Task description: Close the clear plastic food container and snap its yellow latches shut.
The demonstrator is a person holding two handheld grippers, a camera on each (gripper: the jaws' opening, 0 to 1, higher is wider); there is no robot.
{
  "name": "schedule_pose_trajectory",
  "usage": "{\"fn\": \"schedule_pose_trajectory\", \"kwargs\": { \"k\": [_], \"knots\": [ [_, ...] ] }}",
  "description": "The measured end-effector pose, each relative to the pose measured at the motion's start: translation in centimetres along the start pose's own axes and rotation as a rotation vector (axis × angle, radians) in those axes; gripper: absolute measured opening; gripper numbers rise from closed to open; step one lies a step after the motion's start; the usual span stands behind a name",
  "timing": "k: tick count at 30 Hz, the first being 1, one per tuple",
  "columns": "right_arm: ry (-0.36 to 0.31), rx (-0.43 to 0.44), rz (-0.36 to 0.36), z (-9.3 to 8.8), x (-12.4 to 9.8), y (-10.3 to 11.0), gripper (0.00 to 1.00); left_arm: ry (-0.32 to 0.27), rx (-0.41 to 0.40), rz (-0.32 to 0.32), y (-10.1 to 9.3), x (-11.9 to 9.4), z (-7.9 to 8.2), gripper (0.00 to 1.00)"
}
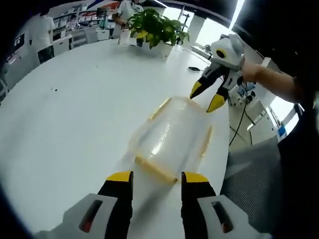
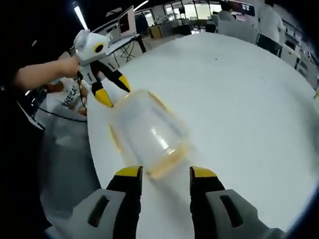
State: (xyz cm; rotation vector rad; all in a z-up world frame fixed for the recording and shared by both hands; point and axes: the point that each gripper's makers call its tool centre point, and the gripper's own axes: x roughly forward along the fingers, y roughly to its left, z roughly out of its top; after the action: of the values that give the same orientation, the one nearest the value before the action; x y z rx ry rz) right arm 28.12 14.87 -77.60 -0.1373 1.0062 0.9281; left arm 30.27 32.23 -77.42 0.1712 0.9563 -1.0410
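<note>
1. Jaws of both grippers stand spread, pinching nothing. Left gripper has its yellow-tipped black jaws just short of one end of the clear plastic food container w/ yellow latches; right gripper sits likewise at the opposite end.
2. Container lies on the round white table, near the table's edge, between the two grippers. Motion blur softens it, so whether the lid is fully seated can't be told.
3. In the left gripper view, the right gripper shows beyond the container's far end, a person's forearm behind it. In the right gripper view, the left gripper shows the same way.
4. Yellow latch strips run along the container's rim; the near one lies just ahead of the left jaws. Latched or loose: too blurred to say.
5. Judgement: the grippers bracket the container from both ends, likely so one can steady it while the other presses a latch down; with jaws apart, each can straddle an end.
6. Risk, as a guess: the light container may skid on the smooth table if pushed from one end only.
7. Bkgd: potted green plant at the table's far side.
</note>
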Motion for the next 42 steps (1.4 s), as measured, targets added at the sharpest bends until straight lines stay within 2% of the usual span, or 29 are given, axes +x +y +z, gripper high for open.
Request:
{"fn": "schedule_pose_trajectory", "kwargs": {
  "k": [3, 5, 8, 13, 17, 18, 19, 23, 27, 31, 34, 35, 36, 37, 40, 42],
  "knots": [
    [-0.043, 0.070, 0.010, 0.6, 0.2, 0.1, 0.34, -0.001, -0.053, 0.016, 0.3, 0.1, -0.2, 0.32],
    [-0.047, 0.084, 0.005, 0.6, 0.4, 0.1, 0.34, 0.001, -0.064, 0.050, 0.7, -0.1, -0.2, 0.29],
    [-0.044, 0.094, -0.009, 0.2, 0.8, 0.0, 0.33, -0.013, -0.121, 0.061, 0.7, 0.0, -0.1, 0.29],
    [-0.060, 0.170, 0.017, 0.2, 0.9, 0.4, 0.30, -0.007, -0.177, 0.068, 0.6, 0.7, -0.2, 0.28],
    [-0.055, 0.184, 0.029, 0.2, 1.0, 0.7, 0.26, -0.024, -0.250, 0.064, 0.4, 1.0, 0.1, 0.24],
    [-0.057, 0.181, 0.028, 0.3, 1.0, 0.7, 0.26, -0.033, -0.286, 0.047, 0.0, 1.1, 0.2, 0.21],
    [-0.057, 0.178, 0.027, 0.3, 1.0, 0.7, 0.26, -0.028, -0.307, 0.076, 0.3, 1.0, 0.1, 0.22],
    [-0.057, 0.199, 0.041, 0.2, 1.0, 0.7, 0.24, -0.054, -0.358, 0.082, 0.4, 1.2, 0.0, 0.21],
    [-0.060, 0.169, 0.051, 0.2, 1.1, 0.8, 0.23, -0.068, -0.367, 0.101, 0.3, 1.2, 0.1, 0.21],
    [-0.036, 0.143, 0.060, 0.4, 1.2, 0.9, 0.22, -0.058, -0.394, 0.123, 0.2, 1.2, 0.2, 0.19],
    [-0.029, 0.150, 0.064, 0.3, 1.3, 0.8, 0.21, -0.066, -0.406, 0.129, 0.2, 1.3, 0.1, 0.18],
    [-0.073, 0.180, 0.054, 1.1, 1.5, 0.5, 0.20, -0.073, -0.407, 0.132, 0.2, 1.4, 0.3, 0.18],
    [-0.082, 0.199, 0.066, 1.3, 1.4, 0.5, 0.19, -0.028, -0.416, 0.186, 1.0, 1.1, -0.8, 0.17],
    [-0.084, 0.217, 0.054, 0.8, 1.2, 0.5, 0.19, -0.082, -0.464, 0.139, 0.1, 1.8, 0.2, 0.17],
    [-0.126, 0.238, 0.049, 0.7, 1.1, 0.4, 0.19, -0.097, -0.459, 0.154, 0.0, 1.8, 0.2, 0.17],
    [-0.125, 0.232, 0.047, 0.7, 1.1, 0.6, 0.20, -0.109, -0.467, 0.148, 0.1, 1.8, 0.1, 0.17]
  ]
}}
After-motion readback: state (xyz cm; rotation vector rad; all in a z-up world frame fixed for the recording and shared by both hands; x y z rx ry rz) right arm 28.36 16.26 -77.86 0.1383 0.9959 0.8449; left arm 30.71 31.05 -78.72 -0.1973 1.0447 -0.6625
